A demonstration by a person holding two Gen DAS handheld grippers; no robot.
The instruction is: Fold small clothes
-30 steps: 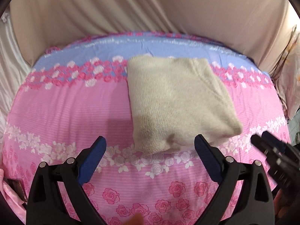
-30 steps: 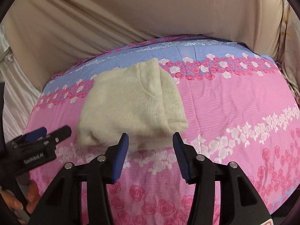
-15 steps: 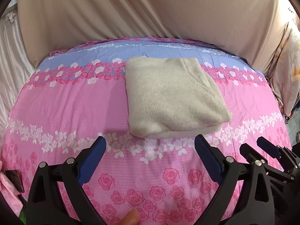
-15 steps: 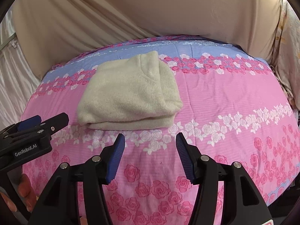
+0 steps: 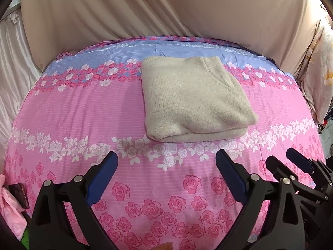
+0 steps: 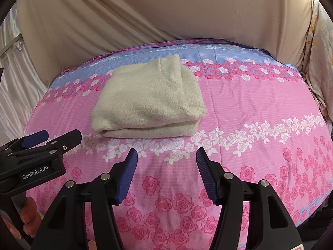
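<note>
A cream knitted garment (image 5: 193, 100) lies folded into a neat rectangle on the pink floral bedspread (image 5: 83, 112); it also shows in the right wrist view (image 6: 149, 102). My left gripper (image 5: 166, 162) is open and empty, held above the bedspread short of the garment's near edge. My right gripper (image 6: 166, 158) is open and empty, also short of the near edge. In the left wrist view the right gripper (image 5: 291, 162) shows at the right. In the right wrist view the left gripper (image 6: 54, 137) shows at the left.
A beige sheet (image 5: 166, 10) hangs behind the bed. A floral pillow (image 5: 318, 77) sits at the right edge. A dark phone (image 5: 19, 194) and pink cloth (image 5: 10, 212) lie at the bed's near left corner.
Both grippers have pulled back and up from the folded garment, which now lies farther off and untouched. Both stay open.
</note>
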